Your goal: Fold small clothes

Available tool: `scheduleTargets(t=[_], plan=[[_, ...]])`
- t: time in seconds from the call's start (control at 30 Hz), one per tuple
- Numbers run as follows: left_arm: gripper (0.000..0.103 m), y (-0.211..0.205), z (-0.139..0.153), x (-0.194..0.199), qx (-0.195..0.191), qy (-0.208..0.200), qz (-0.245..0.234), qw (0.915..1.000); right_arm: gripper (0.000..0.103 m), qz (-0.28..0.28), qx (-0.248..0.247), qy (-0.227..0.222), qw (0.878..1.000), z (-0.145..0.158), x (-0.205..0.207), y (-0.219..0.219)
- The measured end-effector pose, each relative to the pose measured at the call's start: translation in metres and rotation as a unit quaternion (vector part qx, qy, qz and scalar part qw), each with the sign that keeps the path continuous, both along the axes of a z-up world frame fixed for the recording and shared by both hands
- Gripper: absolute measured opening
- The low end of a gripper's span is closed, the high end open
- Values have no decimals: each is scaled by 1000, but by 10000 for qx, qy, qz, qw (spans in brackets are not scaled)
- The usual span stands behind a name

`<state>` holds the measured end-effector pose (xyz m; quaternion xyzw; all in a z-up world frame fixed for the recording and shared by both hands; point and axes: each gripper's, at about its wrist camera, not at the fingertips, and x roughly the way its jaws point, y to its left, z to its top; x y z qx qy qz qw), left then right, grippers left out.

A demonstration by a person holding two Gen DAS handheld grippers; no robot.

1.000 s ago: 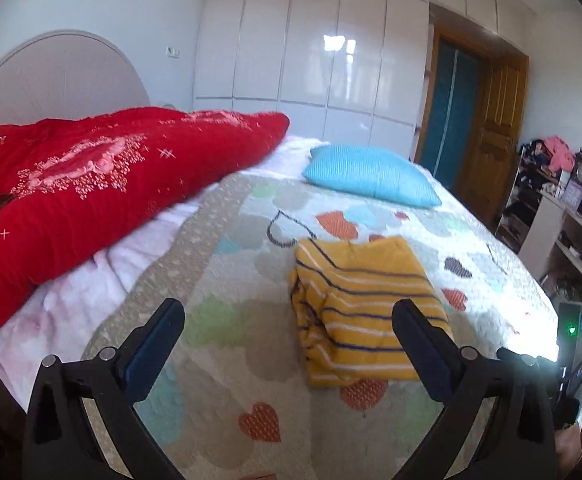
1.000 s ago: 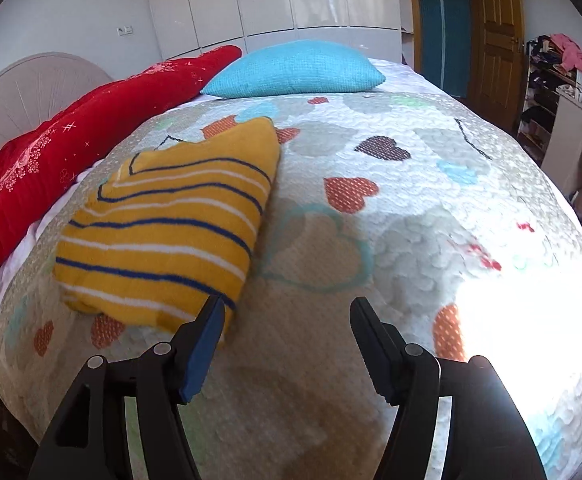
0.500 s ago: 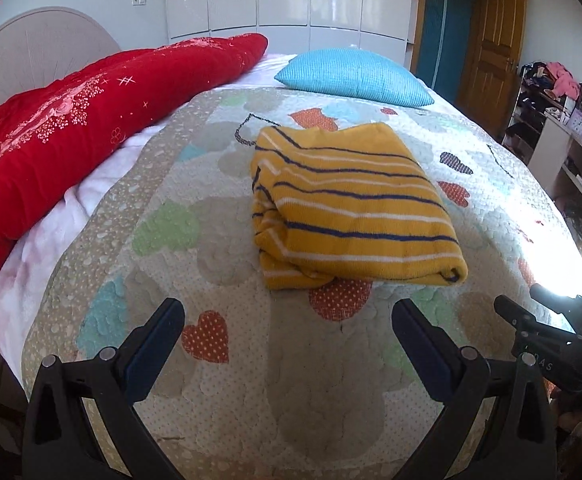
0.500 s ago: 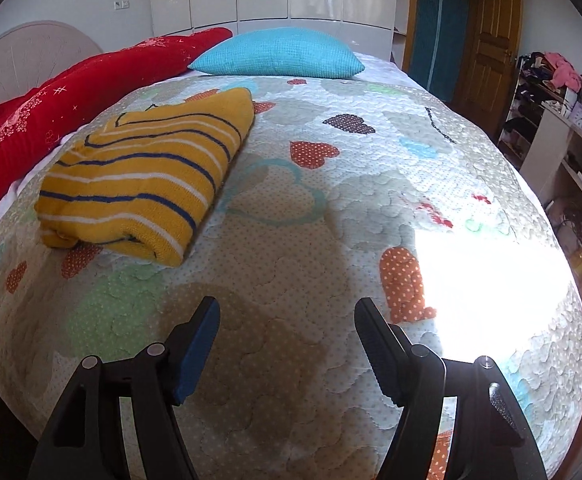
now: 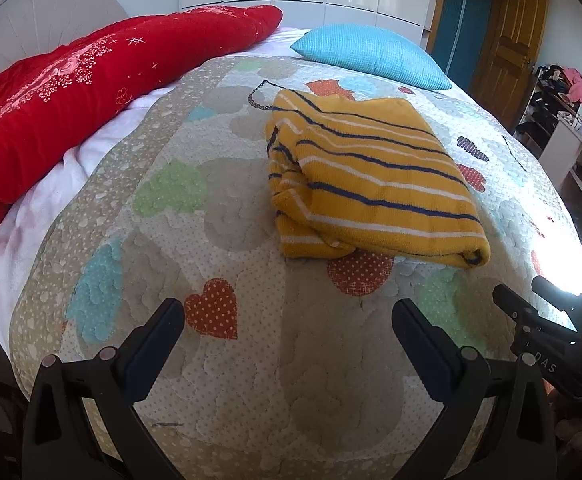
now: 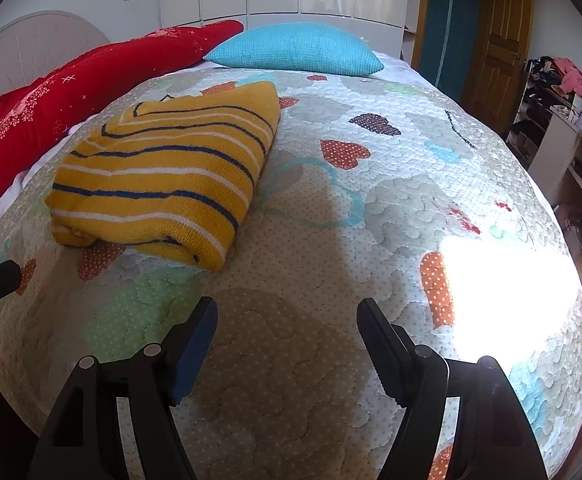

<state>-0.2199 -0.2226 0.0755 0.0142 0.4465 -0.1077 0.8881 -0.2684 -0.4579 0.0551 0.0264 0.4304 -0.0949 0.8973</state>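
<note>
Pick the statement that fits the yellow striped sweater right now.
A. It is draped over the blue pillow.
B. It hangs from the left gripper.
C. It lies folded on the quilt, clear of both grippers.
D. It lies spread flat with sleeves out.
C: the yellow striped sweater lies folded on the quilt, with the left gripper and right gripper open and empty short of it.

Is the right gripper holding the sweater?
No, the right gripper is open over bare quilt, apart from the folded sweater.

The folded sweater (image 5: pixel 375 184) is mustard yellow with navy and white stripes. The quilt (image 5: pixel 219 248) shows pastel hearts; the pillow (image 5: pixel 367 60) is turquoise, the blanket (image 5: pixel 75 92) red.
</note>
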Motion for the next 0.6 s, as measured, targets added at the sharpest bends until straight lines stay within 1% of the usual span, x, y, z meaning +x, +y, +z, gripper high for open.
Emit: scheduleTargets(t=[0.27,0.6], plan=[[103,-8,-2,-4,27,35,-101,9999,79,-110,-47,-17,9999,3,-2,-1],[103,-17,-9,-4,62,205,-185,9996,81,-303,34,1,9995,3,-5,-14]])
